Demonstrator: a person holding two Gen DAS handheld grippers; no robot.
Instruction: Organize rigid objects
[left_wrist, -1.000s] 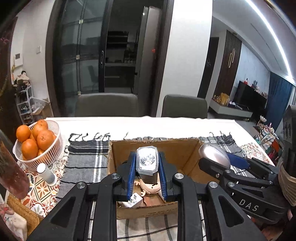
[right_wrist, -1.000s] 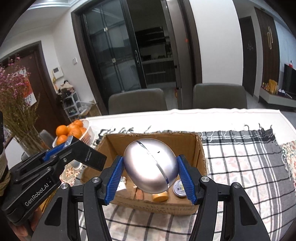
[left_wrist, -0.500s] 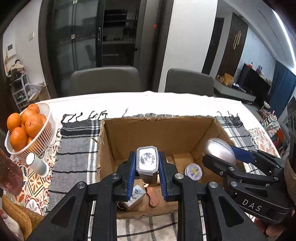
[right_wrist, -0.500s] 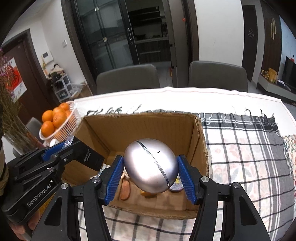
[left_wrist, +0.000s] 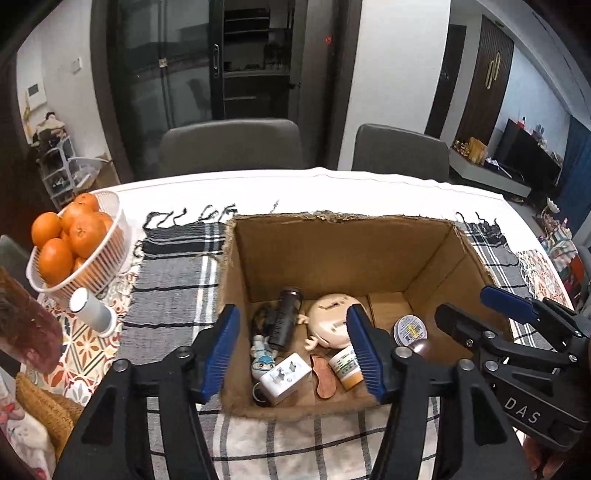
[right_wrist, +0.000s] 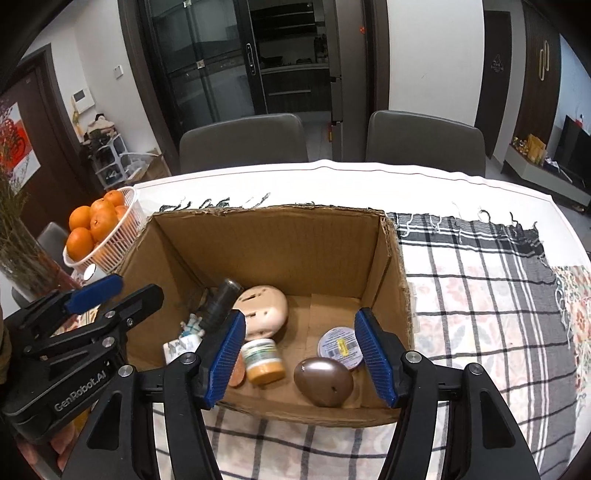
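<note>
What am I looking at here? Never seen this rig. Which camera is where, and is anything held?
No robot arm: a person holds two handheld grippers, each with a fisheye camera looking along its fingers. The left wrist view shows the left gripper; the right wrist view shows the right gripper. Both are open and hold nothing, over a cardboard box on a checked cloth. Inside the box lie a metallic egg, a round tin, a small jar, a black flashlight and a white adapter. A basket of oranges stands to the left.
</note>
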